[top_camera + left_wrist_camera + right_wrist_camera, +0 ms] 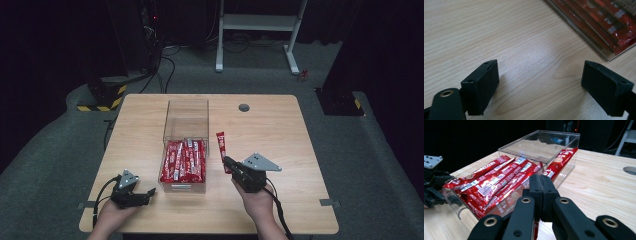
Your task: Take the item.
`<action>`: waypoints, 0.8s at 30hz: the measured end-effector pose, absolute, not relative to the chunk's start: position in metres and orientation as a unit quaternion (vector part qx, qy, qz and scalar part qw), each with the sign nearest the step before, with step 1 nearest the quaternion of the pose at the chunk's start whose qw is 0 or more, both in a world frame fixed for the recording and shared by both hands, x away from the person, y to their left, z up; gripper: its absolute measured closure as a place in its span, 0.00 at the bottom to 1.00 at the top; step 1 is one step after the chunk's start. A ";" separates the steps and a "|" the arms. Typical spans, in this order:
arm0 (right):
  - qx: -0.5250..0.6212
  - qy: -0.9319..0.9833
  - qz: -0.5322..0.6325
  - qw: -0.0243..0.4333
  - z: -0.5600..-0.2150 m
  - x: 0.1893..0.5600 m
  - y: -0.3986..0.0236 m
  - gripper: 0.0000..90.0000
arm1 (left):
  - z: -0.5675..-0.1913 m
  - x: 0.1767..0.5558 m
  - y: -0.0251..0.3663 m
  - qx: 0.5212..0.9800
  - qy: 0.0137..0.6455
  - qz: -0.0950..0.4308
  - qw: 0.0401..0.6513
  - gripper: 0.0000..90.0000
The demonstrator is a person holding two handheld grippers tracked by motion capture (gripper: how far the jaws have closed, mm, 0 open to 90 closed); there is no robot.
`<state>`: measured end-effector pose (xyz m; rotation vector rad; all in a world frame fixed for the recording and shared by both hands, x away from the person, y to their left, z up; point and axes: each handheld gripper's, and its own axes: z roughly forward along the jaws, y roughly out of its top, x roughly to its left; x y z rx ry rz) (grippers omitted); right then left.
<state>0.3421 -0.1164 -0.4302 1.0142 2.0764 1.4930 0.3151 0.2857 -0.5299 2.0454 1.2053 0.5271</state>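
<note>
Right now the right hand-held gripper point(229, 162) is clenched on the near end of a red stick packet point(221, 144) that lies flat on the table point(280, 130), just beside the right wall of the clear plastic box point(186, 116). In the right gripper view the jaws are pressed together with the packet's tail showing red beneath them, and the rest of the packet point(559, 162) runs off toward twelve o'clock along the box wall point(564, 145). Holding it by the very end looks sensible to me: the whole length stays free to swing over the rim and drop in line with the others.

The box sits mid-table, its long side running from six to twelve o'clock. A row of matching red packets point(184, 160) fills its near half, laid side by side and all pointing the same way; the far half is bare. I'd guess the loose packet is meant for that row, or for the space beyond it.

Over at about eight o'clock from the box, the left hand-held gripper point(145, 192) rests low over the table with its jaws spread wide and nothing between them, as the left gripper view makes plain. It points toward the box's near corner point(609, 53), near but not touching, probably ready to steady the box if it slides.
</note>
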 end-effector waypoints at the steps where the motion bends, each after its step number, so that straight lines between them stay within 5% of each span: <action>1: 0.362 0.740 0.532 0.195 -0.430 0.342 -0.117 1.00 | -0.530 0.315 0.286 0.789 0.465 0.203 0.347 0.17; 24: 0.382 0.728 0.527 0.216 -0.425 0.346 -0.140 1.00 | -0.530 0.315 0.286 0.790 0.462 0.204 0.347 0.17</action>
